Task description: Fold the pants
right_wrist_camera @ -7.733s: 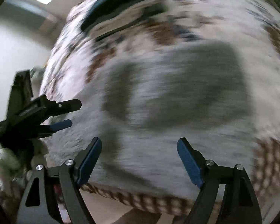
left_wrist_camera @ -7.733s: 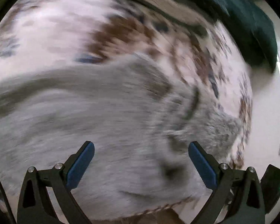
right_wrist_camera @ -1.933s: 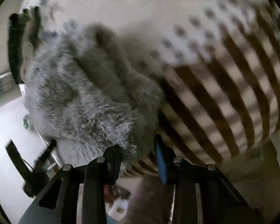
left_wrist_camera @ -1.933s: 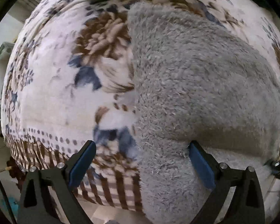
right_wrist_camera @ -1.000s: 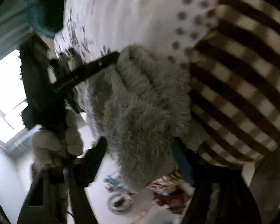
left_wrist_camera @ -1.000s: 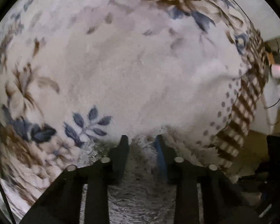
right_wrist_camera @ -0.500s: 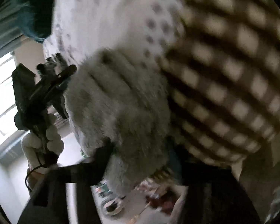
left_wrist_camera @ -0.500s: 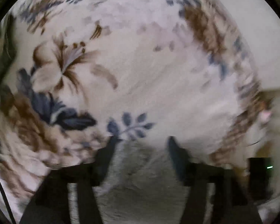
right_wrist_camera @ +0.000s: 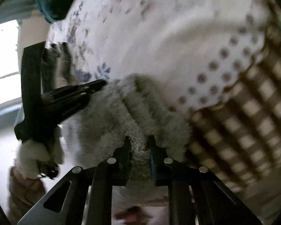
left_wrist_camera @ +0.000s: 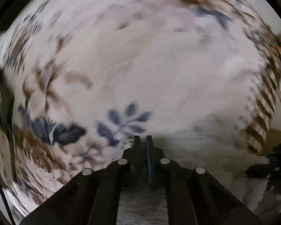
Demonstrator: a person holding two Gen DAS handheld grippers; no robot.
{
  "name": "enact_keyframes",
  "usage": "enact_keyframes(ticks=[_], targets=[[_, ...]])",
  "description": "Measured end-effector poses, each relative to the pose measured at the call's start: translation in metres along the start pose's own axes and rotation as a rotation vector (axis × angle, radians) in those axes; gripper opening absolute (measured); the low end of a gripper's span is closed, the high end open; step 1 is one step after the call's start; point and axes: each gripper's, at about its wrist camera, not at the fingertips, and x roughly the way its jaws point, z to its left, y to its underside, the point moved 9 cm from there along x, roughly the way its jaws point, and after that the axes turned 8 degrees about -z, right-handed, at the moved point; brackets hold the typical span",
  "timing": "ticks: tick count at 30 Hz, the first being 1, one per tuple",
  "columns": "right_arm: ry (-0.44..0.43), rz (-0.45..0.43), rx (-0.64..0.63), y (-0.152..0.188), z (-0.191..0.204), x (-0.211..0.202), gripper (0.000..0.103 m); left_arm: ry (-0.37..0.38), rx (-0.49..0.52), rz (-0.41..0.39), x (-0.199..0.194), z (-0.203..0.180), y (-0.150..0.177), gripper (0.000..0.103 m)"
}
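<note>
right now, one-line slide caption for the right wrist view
Right gripper closing on fluffy grey pants at the blanket edge.

The right gripper [right_wrist_camera: 139, 140], at bottom centre, is closing its jaws on a bunched edge of the fluffy grey pants [right_wrist_camera: 121, 112]. At left, the left gripper [right_wrist_camera: 101, 84], pinched together, touches the pants on the floral blanket [right_wrist_camera: 159, 37].

Floral bedspread [right_wrist_camera: 159, 37] covers a bed beside a bright window [right_wrist_camera: 3, 56].

Motion blur smears the floral bedspread [left_wrist_camera: 140, 65] (most at its edges), and the grey pants [right_wrist_camera: 106, 116] run off the frame's bottom.
</note>
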Motion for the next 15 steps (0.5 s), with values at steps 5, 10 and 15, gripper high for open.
enact_keyframes(ticks=[5,10,15], targets=[[0.023,0.047,0.08,0.001,-0.03,0.01,0.019,0.005,-0.053,-0.008,0.007,0.008,0.004,0.003],[-0.11,0.084,0.132,0.008,-0.018,-0.012,0.074,0.109,-0.192,-0.098,-0.041,0.024,0.001,0.026],[-0.01,0.082,-0.009,0.01,-0.01,-0.036,0.074,0.177,-0.426,-0.277,-0.105,0.062,0.027,0.069]])
